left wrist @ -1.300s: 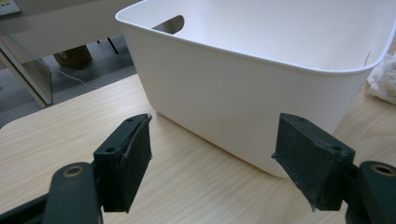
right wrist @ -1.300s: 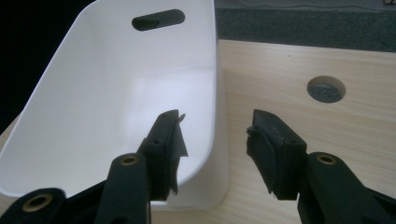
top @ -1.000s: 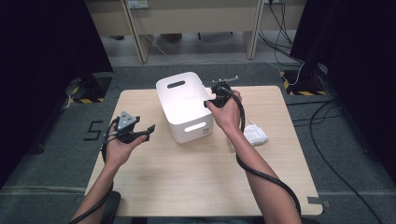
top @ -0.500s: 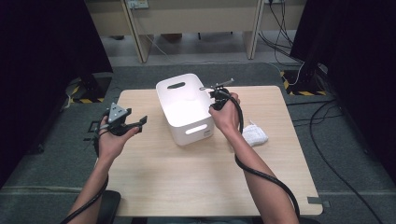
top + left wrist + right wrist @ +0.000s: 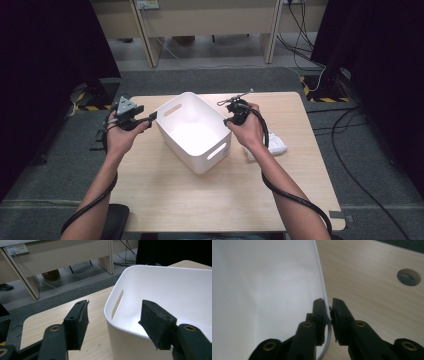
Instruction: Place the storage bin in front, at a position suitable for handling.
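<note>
A white plastic bin [image 5: 215, 152] with slot handles stands at an angle in the middle of the wooden table [image 5: 165, 200]. My right gripper [image 5: 229, 120] is at its right rim. In the right gripper view it [image 5: 327, 300] is shut on the thin edge of the bin [image 5: 262, 290]; its jaws have just been opening a little, with the rim still pinched between them. My left gripper [image 5: 150, 118] is at the bin's left end, open. Its jaws [image 5: 115, 303] have just been closing and straddle the bin's wall [image 5: 175, 290] without touching it, one outside and one inside.
A white folded cloth [image 5: 274, 145] lies on the table right of the bin, behind my right wrist. A round cable hole [image 5: 408, 277] is in the tabletop. Desk legs and cables stand on the floor beyond the far edge.
My left gripper has risen and moved in to the bin's left end, its jaws narrowing. The bin has turned and shifted a little with the right gripper on its rim.
</note>
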`<state>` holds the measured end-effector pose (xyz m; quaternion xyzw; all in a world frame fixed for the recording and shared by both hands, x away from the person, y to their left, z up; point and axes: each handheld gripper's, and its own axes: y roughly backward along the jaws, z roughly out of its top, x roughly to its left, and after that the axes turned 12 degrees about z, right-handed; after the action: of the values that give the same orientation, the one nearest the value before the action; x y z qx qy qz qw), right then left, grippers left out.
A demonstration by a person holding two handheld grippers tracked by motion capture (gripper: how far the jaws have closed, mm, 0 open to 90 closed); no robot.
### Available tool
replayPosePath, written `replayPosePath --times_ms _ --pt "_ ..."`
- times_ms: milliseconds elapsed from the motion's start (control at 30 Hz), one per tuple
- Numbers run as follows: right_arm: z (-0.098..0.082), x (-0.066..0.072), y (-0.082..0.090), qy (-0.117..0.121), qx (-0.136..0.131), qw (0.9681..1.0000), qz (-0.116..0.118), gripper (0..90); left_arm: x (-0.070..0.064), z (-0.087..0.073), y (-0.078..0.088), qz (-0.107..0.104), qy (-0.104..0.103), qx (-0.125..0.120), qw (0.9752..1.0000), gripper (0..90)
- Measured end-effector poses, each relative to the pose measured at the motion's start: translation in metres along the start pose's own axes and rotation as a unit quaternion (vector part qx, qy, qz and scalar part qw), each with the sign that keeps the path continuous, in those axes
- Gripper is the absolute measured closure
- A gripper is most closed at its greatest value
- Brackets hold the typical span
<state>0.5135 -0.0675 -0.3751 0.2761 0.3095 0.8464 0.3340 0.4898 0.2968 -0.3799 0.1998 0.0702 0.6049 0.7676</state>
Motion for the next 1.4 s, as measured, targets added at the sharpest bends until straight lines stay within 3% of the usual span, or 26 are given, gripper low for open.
replayPosePath --times_ms 33,67,133,200,267,400,600,800,967,1133,1300,1400 --pt "0.0 0.0 0.0 0.0 0.0 1.0 0.0 76.2 0.0 0.0 0.0 0.0 0.0 0.0 1.0 44.8" --pt "0.0 0.002 0.011 -0.002 -0.023 0.9997 0.001 72.5 0.001 0.004 -0.008 -0.012 0.006 0.013 0.9998 46.8" --pt "-0.001 0.003 0.018 -0.007 -0.035 0.9993 0.006 72.6 0.001 0.005 -0.011 -0.019 0.008 0.022 0.9996 49.0" --pt "-0.008 0.007 0.037 -0.022 -0.045 0.9987 0.006 78.8 0.001 0.006 -0.019 -0.025 0.005 0.035 0.9991 51.4" --pt "-0.015 0.008 0.047 -0.03 -0.039 0.9987 0.009 83.0 0.0 0.007 -0.028 -0.038 0.018 0.048 0.998 53.8" --pt "-0.028 0.011 0.052 -0.041 -0.016 0.9989 0.018 88.1 0.0 0.008 -0.036 -0.036 0.026 0.056 0.9974 58.8" --pt "-0.044 0.021 0.046 -0.039 0.007 0.9985 0.039 90.0 0.0 0.01 -0.042 -0.028 0.027 0.059 0.9975 64.7" --pt "-0.048 0.033 0.034 -0.026 0.026 0.9981 0.05 90.0 0.002 0.009 -0.05 -0.018 0.03 0.058 0.9977 71.8" --pt "-0.048 0.039 0.029 -0.021 0.03 0.9979 0.054 90.0 0.002 0.005 -0.054 -0.028 0.03 0.071 0.9966 75.2" --pt "-0.048 0.037 0.027 -0.023 0.031 0.9979 0.052 90.0 0.005 0.004 -0.056 -0.037 0.04 0.083 0.9951 78.1" --pt "-0.045 0.033 0.023 -0.026 0.03 0.9982 0.044 90.0 0.01 0.005 -0.056 -0.05 0.033 0.098 0.9934 78.5" --pt "-0.04 0.028 0.019 -0.033 0.026 0.9986 0.034 90.0 0.014 0.004 -0.053 -0.057 0.044 0.106 0.9917 79.3"
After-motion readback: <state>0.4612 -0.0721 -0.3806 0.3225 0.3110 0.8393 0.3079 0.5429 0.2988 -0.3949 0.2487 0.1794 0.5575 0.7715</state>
